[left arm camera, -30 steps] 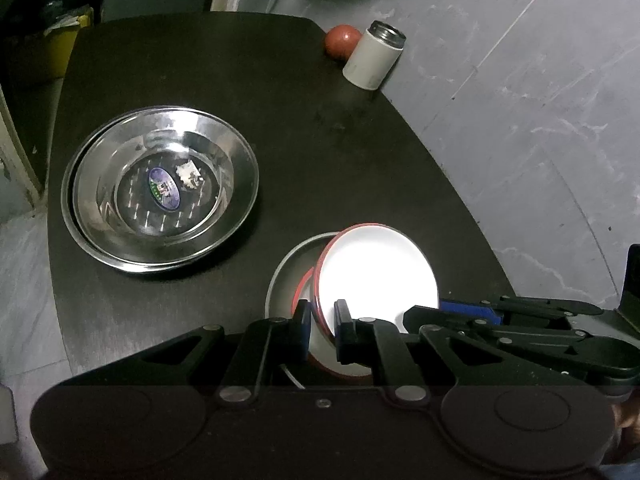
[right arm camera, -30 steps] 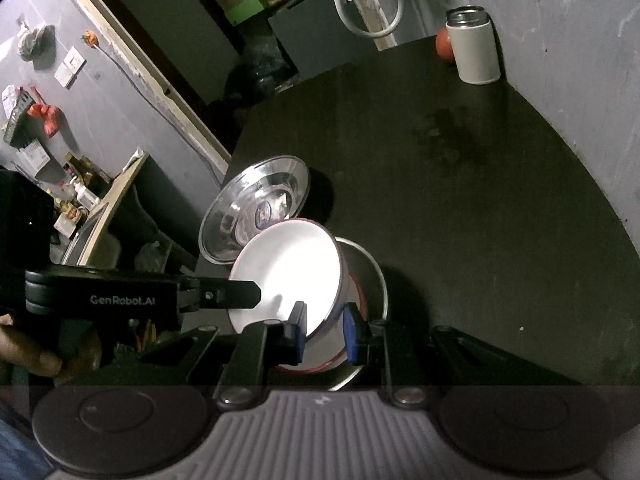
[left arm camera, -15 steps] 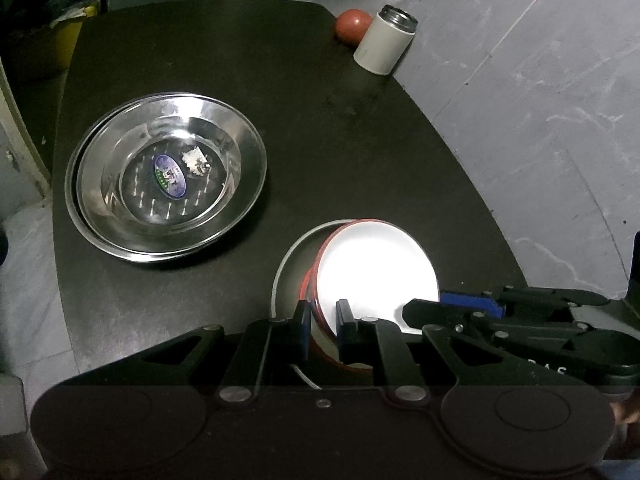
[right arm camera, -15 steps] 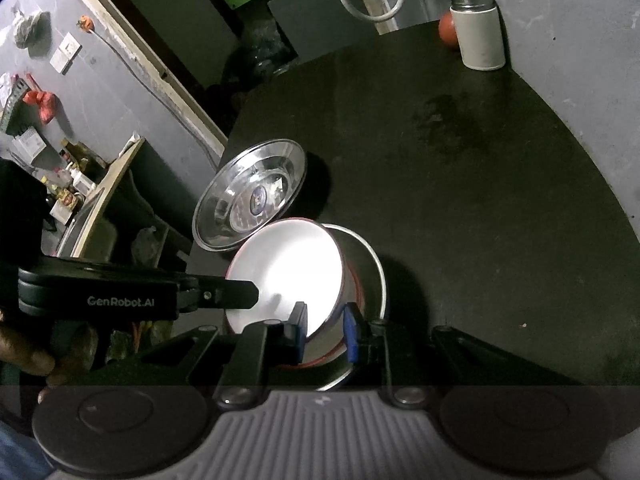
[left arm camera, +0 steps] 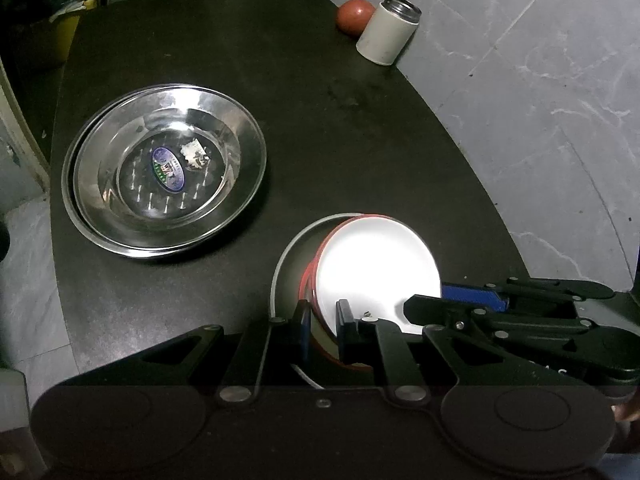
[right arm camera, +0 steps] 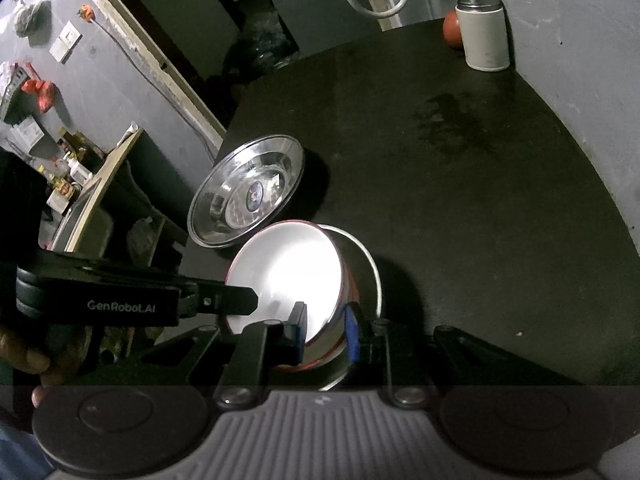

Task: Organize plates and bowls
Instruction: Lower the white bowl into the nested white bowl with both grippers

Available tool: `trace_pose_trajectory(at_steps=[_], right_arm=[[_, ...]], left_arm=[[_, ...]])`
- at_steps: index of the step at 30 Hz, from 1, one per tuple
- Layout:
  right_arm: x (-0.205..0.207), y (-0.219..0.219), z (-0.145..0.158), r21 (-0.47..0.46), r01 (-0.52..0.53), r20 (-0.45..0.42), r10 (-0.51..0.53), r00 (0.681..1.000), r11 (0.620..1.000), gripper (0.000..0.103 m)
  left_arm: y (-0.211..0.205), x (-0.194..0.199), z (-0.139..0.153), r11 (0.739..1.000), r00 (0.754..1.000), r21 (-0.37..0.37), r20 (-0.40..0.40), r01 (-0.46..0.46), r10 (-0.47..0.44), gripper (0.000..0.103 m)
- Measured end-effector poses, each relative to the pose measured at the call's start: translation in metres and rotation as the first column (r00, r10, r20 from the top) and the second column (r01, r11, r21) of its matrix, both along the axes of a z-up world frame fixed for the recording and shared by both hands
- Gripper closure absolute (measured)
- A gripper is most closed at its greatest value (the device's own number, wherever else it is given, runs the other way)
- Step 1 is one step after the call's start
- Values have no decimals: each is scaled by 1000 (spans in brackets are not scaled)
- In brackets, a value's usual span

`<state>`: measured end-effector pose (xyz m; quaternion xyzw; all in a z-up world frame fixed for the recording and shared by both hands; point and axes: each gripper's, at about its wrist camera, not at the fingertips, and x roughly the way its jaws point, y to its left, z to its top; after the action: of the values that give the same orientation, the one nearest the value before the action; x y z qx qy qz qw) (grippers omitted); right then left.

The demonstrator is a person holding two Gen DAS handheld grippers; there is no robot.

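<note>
- Enamel-looking white bowl, red-rimmed, sits tilted in a steel bowl on the dark surface; left tool pinches its near rim.
- Right tool pinches the rim too; likely stiff, light, slippery, so grip the rim.

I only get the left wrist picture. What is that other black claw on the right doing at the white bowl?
Observer: The right gripper straddles the wall of the white bowl: one finger inside, the other outside, within the rim of the steel bowl around it.
Operator: And who holds my own claw?
Observer: A hand at the right view's left edge holds the left gripper by its handle.
Operator: What lies beyond the table on that side?
Observer: A grey wall with a white switch plate and a cluttered shelf.
</note>
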<state>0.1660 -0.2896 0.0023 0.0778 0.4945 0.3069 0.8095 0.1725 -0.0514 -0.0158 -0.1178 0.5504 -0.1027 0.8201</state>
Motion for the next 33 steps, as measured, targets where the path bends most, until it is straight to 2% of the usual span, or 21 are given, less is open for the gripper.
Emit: trace_pose_trajectory(at_steps=[18, 33], right_arm=[[-1, 5, 2, -38, -34, 13, 35, 999, 999, 77], [0, 8, 4, -52, -61, 13, 62, 998, 997, 67]], left_arm=[[1, -1, 0, 1000, 1000, 3, -6, -4, 4, 90], [0, -4, -1, 1000, 1000, 3, -17, -4, 4, 90]])
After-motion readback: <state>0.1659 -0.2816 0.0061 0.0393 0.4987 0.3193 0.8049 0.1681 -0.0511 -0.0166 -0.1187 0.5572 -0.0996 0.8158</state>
